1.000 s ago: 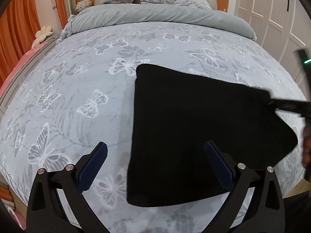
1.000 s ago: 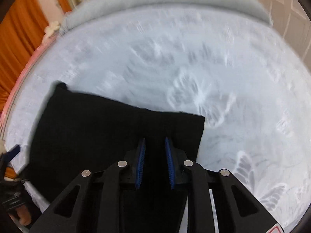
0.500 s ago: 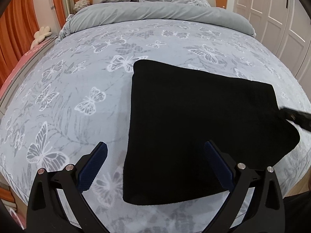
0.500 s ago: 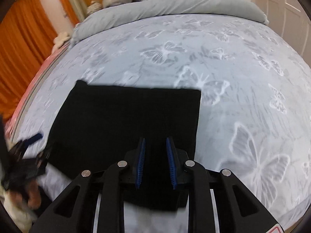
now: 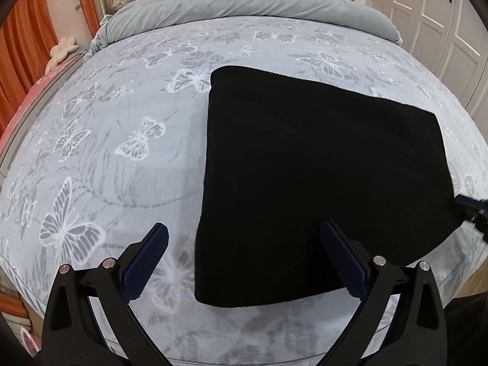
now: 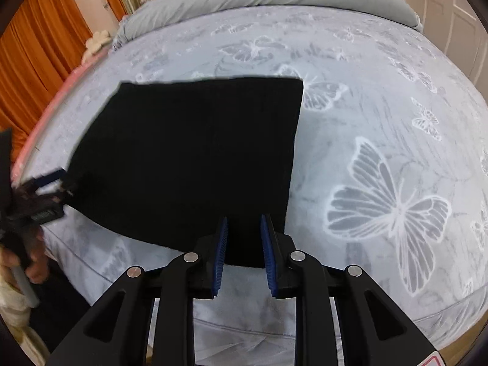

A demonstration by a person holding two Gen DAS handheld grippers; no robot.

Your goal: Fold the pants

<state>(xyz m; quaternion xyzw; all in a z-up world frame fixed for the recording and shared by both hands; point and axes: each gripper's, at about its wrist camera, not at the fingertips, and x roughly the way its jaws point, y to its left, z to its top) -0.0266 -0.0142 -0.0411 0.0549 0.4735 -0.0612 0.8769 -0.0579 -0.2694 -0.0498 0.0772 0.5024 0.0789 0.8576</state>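
Black pants (image 5: 320,167), folded into a flat near-square, lie on the butterfly-print bed. My left gripper (image 5: 244,228) stands wide open above their near left edge, its pads clear of the cloth and one on each side of that edge. In the right wrist view the pants (image 6: 195,158) fill the middle. My right gripper (image 6: 244,222) hovers over their near right corner with a narrow gap and nothing pinched between the blue pads. Its tip also shows by the right side of the pants as the right gripper (image 5: 471,206). The left gripper (image 6: 58,183) appears at the pants' left side.
The bed sheet (image 5: 106,152) extends far beyond the pants. A rolled grey duvet (image 5: 244,3) lies at the head end. Orange curtains (image 6: 39,45) hang on the left, white wardrobe doors (image 5: 427,9) stand on the right. A hand (image 6: 33,262) holds the left gripper past the bed's near edge.
My right gripper has drawn back along the pants' right side toward their near corner, so more of the pants now shows in its view. The left gripper and the pants stayed put.
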